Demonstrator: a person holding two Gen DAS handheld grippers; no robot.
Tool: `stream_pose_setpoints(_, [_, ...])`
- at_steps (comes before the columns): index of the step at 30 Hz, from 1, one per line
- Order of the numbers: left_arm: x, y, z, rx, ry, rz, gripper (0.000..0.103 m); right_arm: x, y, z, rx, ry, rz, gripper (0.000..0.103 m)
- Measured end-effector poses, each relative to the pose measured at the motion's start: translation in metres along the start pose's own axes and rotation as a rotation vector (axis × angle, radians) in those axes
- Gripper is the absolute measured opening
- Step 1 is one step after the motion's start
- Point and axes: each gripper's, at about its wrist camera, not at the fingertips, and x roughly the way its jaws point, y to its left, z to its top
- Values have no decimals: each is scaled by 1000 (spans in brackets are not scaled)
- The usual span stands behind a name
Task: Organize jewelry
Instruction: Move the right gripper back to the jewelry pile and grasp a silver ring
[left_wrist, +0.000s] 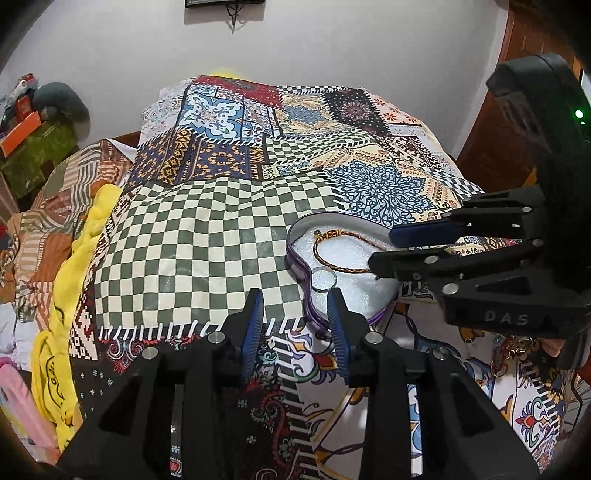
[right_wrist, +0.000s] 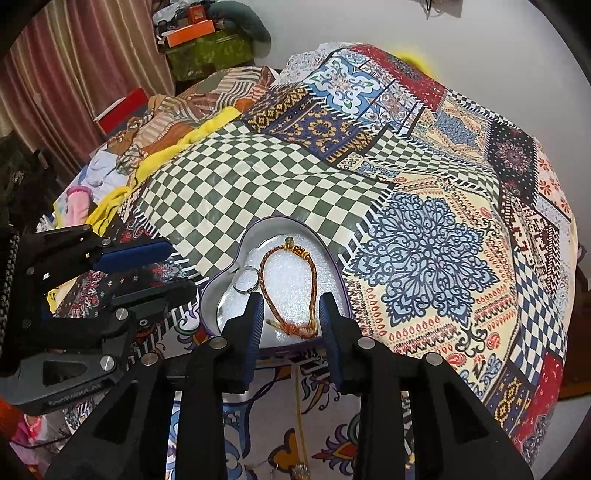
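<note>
Inside the purple heart-shaped tin (right_wrist: 334, 258) we had a braided orange cord bracelet (right_wrist: 291, 291) and silver ring (right_wrist: 246, 281); left gripper (left_wrist: 295, 328) and right gripper (right_wrist: 291, 325) both gaped, empty; gold pieces (left_wrist: 517, 349) beside the tin remained.

This was a bedroom in a home. A bed (left_wrist: 229, 229) filled most of both views, spread with a patchwork-print cover (right_wrist: 424, 240) of checks and tile patterns. Loose clothes and a yellow towel (left_wrist: 55, 332) lay heaped along its far side. Striped pink curtains (right_wrist: 74, 74) hung in the corner, beside a green box (right_wrist: 207, 51) stacked with an orange carton and other household clutter. The wall (left_wrist: 332, 44) behind was plain white, and a wooden door (left_wrist: 517, 92) stood to one side.
</note>
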Motion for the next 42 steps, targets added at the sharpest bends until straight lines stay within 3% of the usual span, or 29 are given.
stream_pose_setpoints(9, [-23, -4, 4, -6, -32, -5, 35, -38, -7, -3, 54, -78, -8, 30])
stream_pose_setpoints(18, [-52, -30, 8, 37, -79, -33, 41, -88, -16, -25, 84, -197, -71, 31])
stream_pose_setpoints(31, [-55, -76, -6, 111, -41, -96, 41, -115, -27, -76, 122, -232, -128, 31])
stream_pose_setpoints(42, [-46, -101, -28, 157, 2, -128, 41, -101, -20, -121, 150, -199, -93, 31])
